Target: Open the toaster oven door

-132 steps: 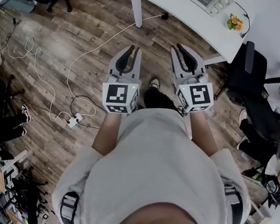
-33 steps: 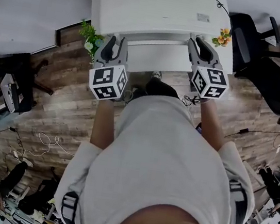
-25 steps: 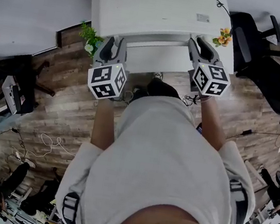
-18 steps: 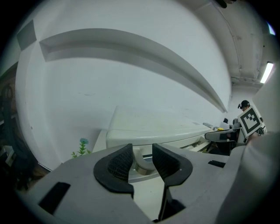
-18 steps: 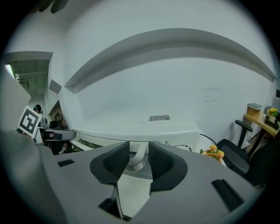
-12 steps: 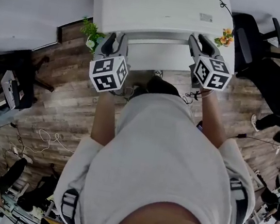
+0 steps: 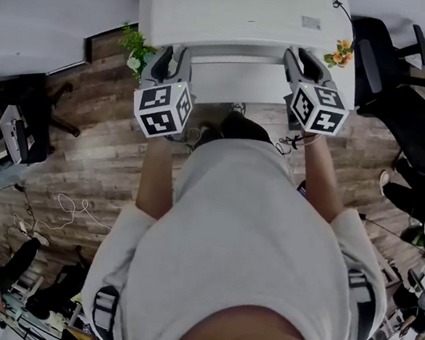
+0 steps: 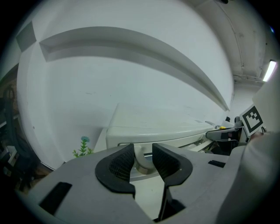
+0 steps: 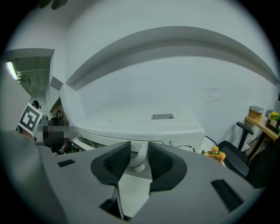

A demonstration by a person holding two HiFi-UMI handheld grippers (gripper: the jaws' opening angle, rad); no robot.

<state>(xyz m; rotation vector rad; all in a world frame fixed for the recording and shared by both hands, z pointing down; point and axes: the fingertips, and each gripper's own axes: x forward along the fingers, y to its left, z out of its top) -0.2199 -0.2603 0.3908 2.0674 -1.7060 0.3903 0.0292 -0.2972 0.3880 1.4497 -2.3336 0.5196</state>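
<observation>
The toaster oven (image 7: 236, 10) sits ahead by the far wall, and its door (image 7: 237, 86) looks not yet lowered. The left gripper (image 8: 143, 157) clasps the handle (image 8: 142, 165) at its left end. The right gripper (image 9: 139, 156) has just been closing on the right end, so only the pull down remains.

Green plant (image 7: 136, 44), orange flowers (image 7: 341, 53), black chair (image 7: 387, 61), wooden floor (image 7: 99, 136).

Toaster oven (image 7: 237, 6): smooth white casing with a faint sheen; door handle (image 8: 141, 165) glossy white plastic. Left hand-held gripper (image 8: 142, 151): matt grey plastic, dark pads (image 8: 120, 165) finely cross-ribbed. Floor (image 7: 97, 148): matt wood-grain planks.
</observation>
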